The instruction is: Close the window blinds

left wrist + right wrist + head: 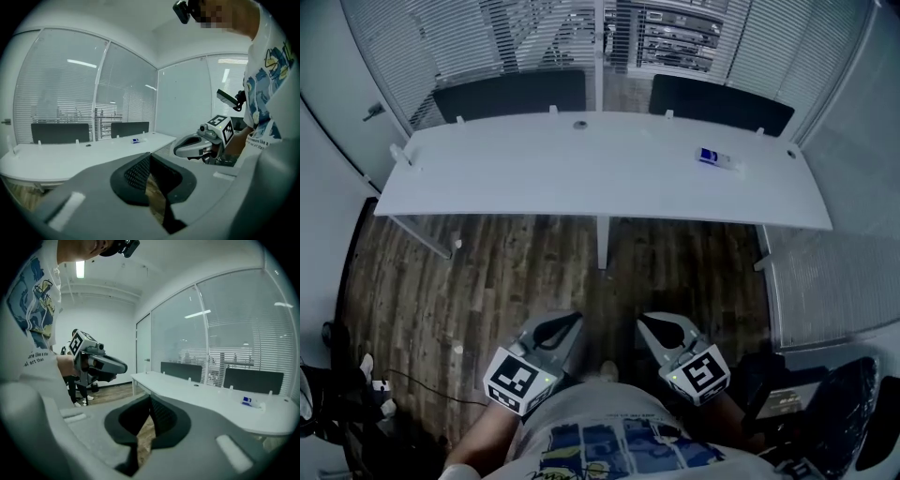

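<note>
Start position: my jaws closed together, holding nothing.
Left gripper (pixel 570 321) and right gripper (pixel 645 324) sit well apart from the blinds (pixel 478 37); overreaching could strike the desk (pixel 534 178).

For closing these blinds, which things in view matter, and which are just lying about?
For the job: window blinds; left gripper and right gripper, both shut and empty.
Lying about: white desk; small blue-and-white item on it; dark desk screens.
</note>
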Demonstrator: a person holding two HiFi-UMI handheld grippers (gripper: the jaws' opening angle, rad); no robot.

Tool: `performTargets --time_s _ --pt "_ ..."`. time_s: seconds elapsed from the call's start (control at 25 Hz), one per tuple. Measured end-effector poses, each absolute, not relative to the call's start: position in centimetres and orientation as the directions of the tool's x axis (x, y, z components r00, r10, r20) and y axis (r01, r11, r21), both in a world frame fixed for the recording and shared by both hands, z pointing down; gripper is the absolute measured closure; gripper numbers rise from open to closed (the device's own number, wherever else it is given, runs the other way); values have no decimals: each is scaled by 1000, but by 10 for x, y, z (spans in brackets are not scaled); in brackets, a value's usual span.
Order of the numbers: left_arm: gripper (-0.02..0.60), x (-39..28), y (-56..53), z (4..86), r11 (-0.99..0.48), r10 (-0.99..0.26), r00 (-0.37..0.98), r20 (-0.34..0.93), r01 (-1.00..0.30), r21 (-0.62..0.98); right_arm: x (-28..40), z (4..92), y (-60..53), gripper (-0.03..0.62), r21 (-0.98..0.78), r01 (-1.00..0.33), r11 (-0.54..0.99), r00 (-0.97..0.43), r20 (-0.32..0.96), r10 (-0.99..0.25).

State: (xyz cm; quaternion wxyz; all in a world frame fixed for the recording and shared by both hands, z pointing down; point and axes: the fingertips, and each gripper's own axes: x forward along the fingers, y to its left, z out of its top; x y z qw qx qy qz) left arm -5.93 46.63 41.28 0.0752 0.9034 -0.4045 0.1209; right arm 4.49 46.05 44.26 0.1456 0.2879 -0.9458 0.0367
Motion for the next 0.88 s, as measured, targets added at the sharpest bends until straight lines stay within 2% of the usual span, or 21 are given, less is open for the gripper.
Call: performTargets --time_s 0.36,0.88 --pt "577 -42 425 417 -663 -706 642 300 -748 40 70 455 417 591 -10 -583 813 -775 309 -552" --pt "577 -65 314 418 -715 -662 697 275 -698 47 38 447 313 575 56 -624 779 -722 338 -603"
